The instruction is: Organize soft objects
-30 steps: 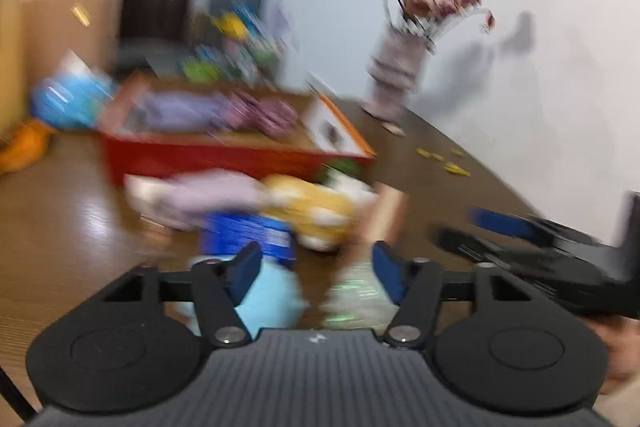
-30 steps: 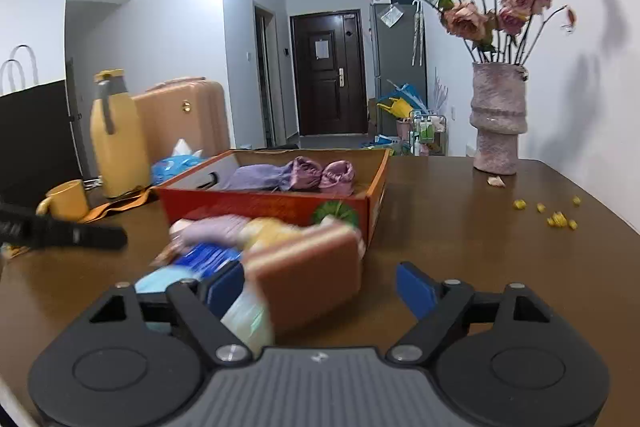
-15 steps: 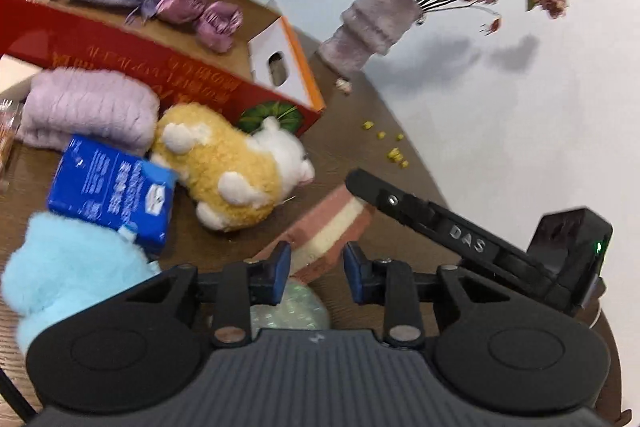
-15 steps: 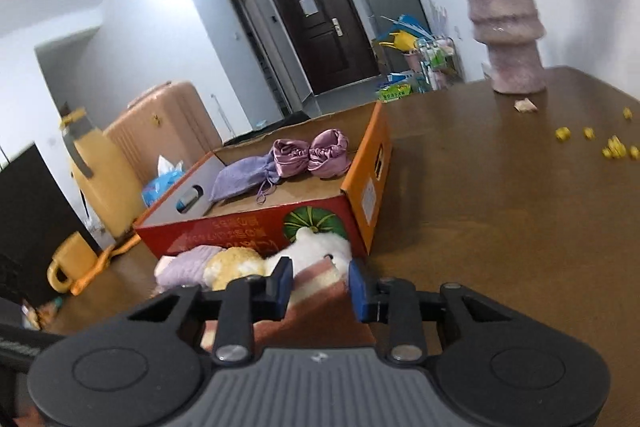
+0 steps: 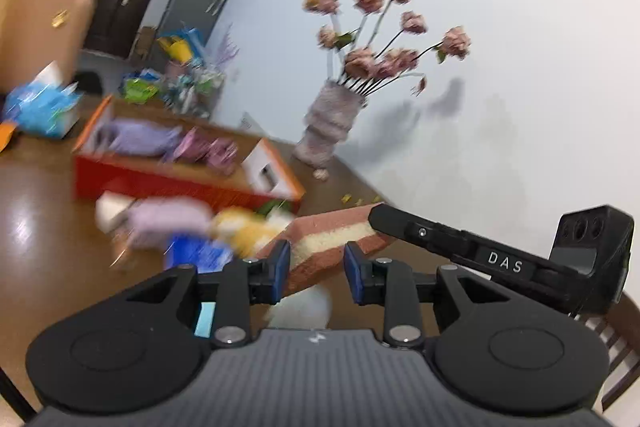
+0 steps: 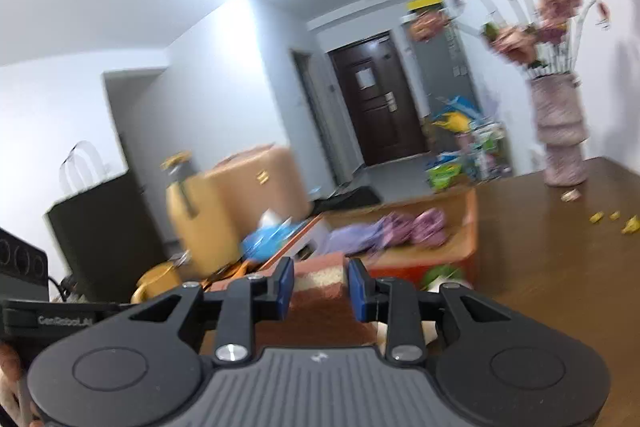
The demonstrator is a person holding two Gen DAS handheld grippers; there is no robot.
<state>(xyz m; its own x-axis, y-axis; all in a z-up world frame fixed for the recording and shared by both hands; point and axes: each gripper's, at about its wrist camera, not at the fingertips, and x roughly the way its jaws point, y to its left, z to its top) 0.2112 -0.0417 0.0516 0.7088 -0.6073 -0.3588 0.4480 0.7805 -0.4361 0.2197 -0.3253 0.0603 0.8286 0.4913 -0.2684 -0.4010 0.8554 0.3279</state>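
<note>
A brick-red foam block with a cream stripe (image 5: 332, 239) hangs above the table, held at both ends. My left gripper (image 5: 314, 267) is shut on its near end. My right gripper (image 6: 320, 287) is shut on the other end of the block (image 6: 320, 277), and its dark body (image 5: 500, 261) reaches in from the right. Behind stands the orange-red cardboard box (image 5: 180, 183) with purple pouches (image 6: 412, 229) inside. In front of the box lie a blurred lilac towel (image 5: 168, 223), a yellow plush toy (image 5: 244, 231) and a blue pack (image 5: 196, 255).
A vase of dried roses (image 5: 328, 131) stands on the brown table near the wall, with yellow crumbs (image 6: 612, 221) beside it. A yellow jug (image 6: 184, 211), a mug (image 6: 156, 281), a blue tissue pack (image 5: 40, 103) and a tan suitcase (image 6: 256, 179) are at the left.
Both grippers closed onto the foam block and lifted it off the table. Both views swung upward, so the box and the toys now sit lower and farther away.
</note>
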